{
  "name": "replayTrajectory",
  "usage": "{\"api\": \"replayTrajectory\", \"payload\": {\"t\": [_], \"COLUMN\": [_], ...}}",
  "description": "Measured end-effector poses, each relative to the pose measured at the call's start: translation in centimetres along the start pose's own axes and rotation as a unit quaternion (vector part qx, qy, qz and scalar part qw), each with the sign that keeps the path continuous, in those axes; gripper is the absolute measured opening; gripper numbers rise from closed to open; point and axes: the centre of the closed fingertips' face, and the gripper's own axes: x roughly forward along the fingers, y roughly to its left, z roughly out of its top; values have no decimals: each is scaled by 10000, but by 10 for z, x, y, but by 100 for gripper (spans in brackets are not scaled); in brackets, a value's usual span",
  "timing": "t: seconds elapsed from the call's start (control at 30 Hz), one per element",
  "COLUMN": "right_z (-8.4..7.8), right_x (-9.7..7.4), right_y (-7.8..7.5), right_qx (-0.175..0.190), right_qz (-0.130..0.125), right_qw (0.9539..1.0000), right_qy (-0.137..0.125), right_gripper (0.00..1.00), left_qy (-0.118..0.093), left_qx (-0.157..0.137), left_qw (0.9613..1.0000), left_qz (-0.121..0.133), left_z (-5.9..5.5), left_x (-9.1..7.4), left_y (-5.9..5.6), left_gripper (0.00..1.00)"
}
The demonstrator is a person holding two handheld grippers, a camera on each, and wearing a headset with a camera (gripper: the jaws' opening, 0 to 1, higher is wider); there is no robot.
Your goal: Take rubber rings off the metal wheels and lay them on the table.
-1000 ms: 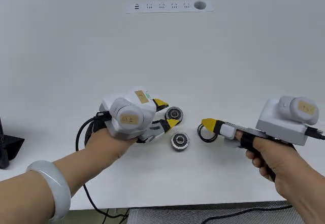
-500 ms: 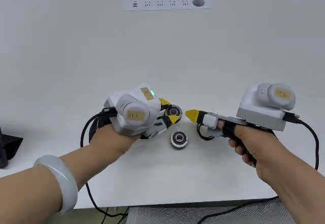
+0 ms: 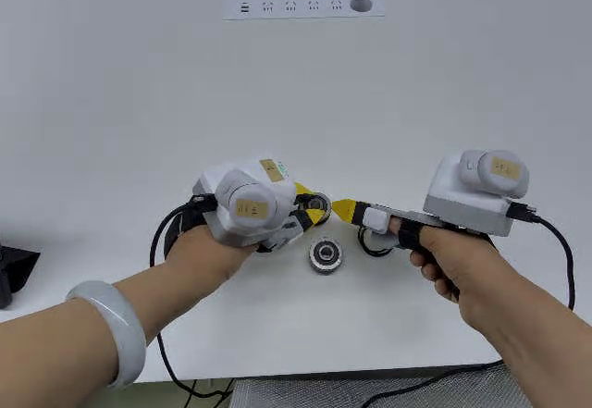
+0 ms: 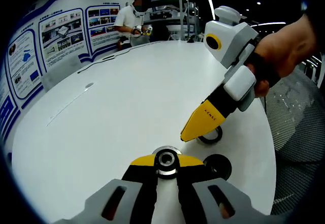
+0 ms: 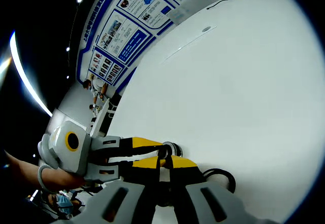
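The left claw (image 3: 308, 206) is pinching a metal wheel (image 4: 166, 160) between its yellow tips, gripping it across the rim near the centre of the head view. Whether the wheel is resting on the table (image 3: 416, 84) or hanging just above it is not clear. The grip is probably serving as a vice: with the wheel fixed, the other tool can work at its rubber.

The right claw (image 3: 345, 210) is pointing in from the right of the frame. Its tips are pressed together into a single wedge with nothing between them, and the point is sitting just beside the held wheel's edge. Closed like that, it is likely acting as a pick to pry under the rubber, not as a grabber. The held wheel's rim is looking dark, but whether it is wearing a ring is too small to tell.

One rubber ring (image 4: 210, 140) is lying flat on the table under the right claw, right of centre in the left gripper view, so part of the task seems done. A second wheel (image 3: 326, 254) is sitting on the table below centre in the head view, near both claws, presumably placed within easy reach.
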Motion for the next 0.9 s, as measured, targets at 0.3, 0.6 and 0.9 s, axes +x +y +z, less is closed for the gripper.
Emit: {"api": "replayTrajectory", "payload": {"t": [0.3,0.6,0.9], "right_z": [-4,-6,-10], "right_x": [9,13,15], "right_y": [-5,-8,-6], "right_qx": [103,248,482], "right_qz": [-29,-51,-12], "right_qw": [9999,9996,9988], "right_qy": [72,114,124], "right_gripper": [10,12,14], "left_qy": [27,42,32], "left_qx": [-24,-7,-12], "left_qw": [10000,10000,10000], "left_qz": [-18,-11,-7], "left_z": [-2,-2,-2], "left_x": [0,-1,0], "left_y": [-1,-1,0], "left_gripper": [14,14,14]}}
